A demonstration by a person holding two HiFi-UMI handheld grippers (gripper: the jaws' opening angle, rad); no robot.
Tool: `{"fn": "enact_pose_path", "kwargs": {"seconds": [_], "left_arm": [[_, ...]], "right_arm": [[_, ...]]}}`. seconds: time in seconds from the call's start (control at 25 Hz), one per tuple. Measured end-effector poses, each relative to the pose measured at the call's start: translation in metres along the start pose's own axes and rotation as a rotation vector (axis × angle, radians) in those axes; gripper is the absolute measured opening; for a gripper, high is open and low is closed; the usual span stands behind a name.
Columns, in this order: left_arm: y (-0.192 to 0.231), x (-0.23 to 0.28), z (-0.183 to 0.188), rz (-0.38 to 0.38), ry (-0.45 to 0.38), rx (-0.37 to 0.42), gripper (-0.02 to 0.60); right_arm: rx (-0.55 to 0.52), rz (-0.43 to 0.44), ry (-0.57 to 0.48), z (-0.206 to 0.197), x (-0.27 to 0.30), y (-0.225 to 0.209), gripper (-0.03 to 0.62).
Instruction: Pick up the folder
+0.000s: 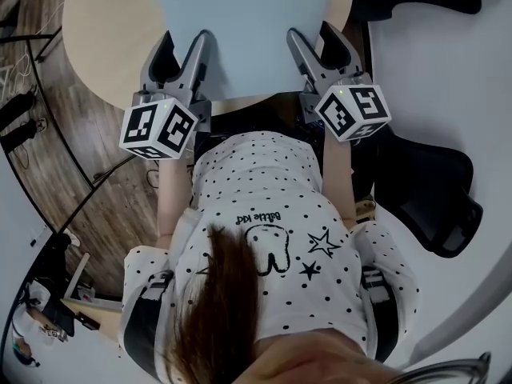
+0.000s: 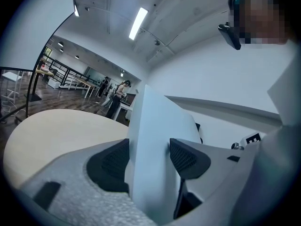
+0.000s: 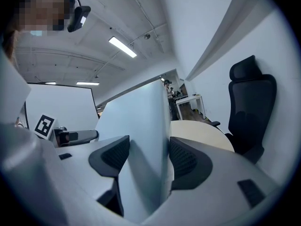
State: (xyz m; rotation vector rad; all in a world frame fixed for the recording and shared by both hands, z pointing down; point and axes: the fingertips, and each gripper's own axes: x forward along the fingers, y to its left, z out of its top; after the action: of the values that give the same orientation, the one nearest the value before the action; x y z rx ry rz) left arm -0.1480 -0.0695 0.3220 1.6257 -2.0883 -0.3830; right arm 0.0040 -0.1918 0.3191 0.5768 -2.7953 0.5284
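Observation:
The folder [image 1: 240,30] is a plain light blue sheet-like cover, seen over the round beige table [image 1: 104,30] in the head view. My left gripper [image 1: 184,46] is shut on its near edge at the left, and my right gripper [image 1: 314,38] is shut on the same edge at the right. In the left gripper view the folder [image 2: 153,140] stands pinched between the black pads [image 2: 188,157]. The right gripper view shows the folder [image 3: 136,126] clamped the same way between its pads [image 3: 186,159]. The folder's far end is cut off at the top of the head view.
A black office chair [image 1: 432,190] stands to the right, also visible in the right gripper view as the chair [image 3: 251,107]. Wooden floor and cables [image 1: 48,158] lie to the left. The person's dotted shirt [image 1: 272,246] fills the lower head view. People stand far off in the room [image 2: 115,98].

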Motion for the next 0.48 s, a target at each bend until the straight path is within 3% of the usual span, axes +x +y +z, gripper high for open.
{"fn": "enact_pose_path", "kwargs": {"seconds": [0.48], "left_arm": [[-0.017, -0.016, 0.023, -0.024, -0.073, 0.028, 0.265]], "right_arm": [[-0.054, 0.007, -0.064, 0.024, -0.017, 0.016, 0.258]]}}
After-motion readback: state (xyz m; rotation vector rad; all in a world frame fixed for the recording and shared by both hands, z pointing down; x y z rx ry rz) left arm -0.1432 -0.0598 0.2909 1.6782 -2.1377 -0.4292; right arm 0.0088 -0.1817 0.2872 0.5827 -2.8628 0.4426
